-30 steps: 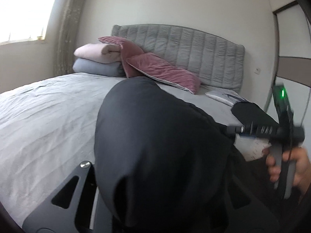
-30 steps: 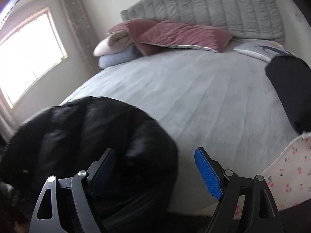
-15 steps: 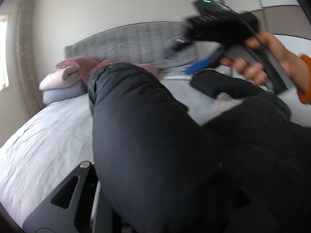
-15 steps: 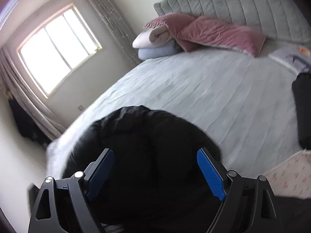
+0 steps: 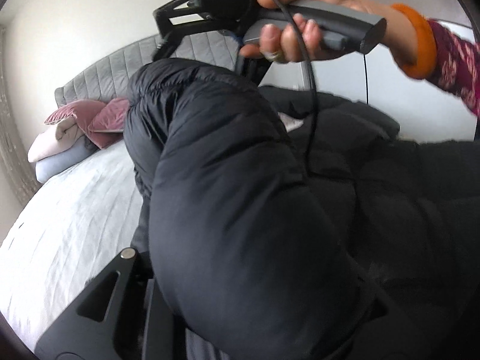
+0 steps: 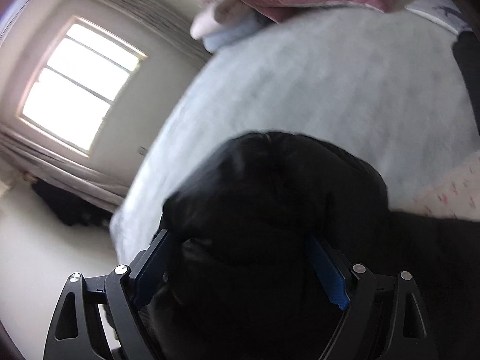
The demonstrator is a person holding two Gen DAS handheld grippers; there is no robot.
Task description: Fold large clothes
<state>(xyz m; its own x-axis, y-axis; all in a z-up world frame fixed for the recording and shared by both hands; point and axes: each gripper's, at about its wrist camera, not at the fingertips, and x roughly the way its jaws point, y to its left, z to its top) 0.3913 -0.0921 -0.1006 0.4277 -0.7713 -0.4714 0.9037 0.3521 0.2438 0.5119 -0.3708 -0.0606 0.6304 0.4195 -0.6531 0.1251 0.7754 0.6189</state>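
A black puffer jacket (image 5: 240,210) fills the left wrist view, bunched and lifted above the grey bed (image 5: 75,210). My left gripper (image 5: 186,324) is shut on the jacket; its fingertips are hidden under the fabric. My right gripper (image 5: 204,54) shows above it, hand-held, with its tips pressed into the jacket's upper part. In the right wrist view the jacket (image 6: 270,210) sits between the blue pads (image 6: 327,273), and my right gripper (image 6: 240,264) is closed around a thick fold of it.
Pink and pale pillows (image 5: 75,132) lie by the grey padded headboard (image 5: 120,72). A floral cloth (image 6: 450,192) and another dark garment (image 6: 471,69) lie on the bed's right side. A window (image 6: 78,84) is at the left wall.
My right gripper has swung up and over the jacket and closed on a fold of it; it was open before. The jacket has risen and bunched between the two grippers.
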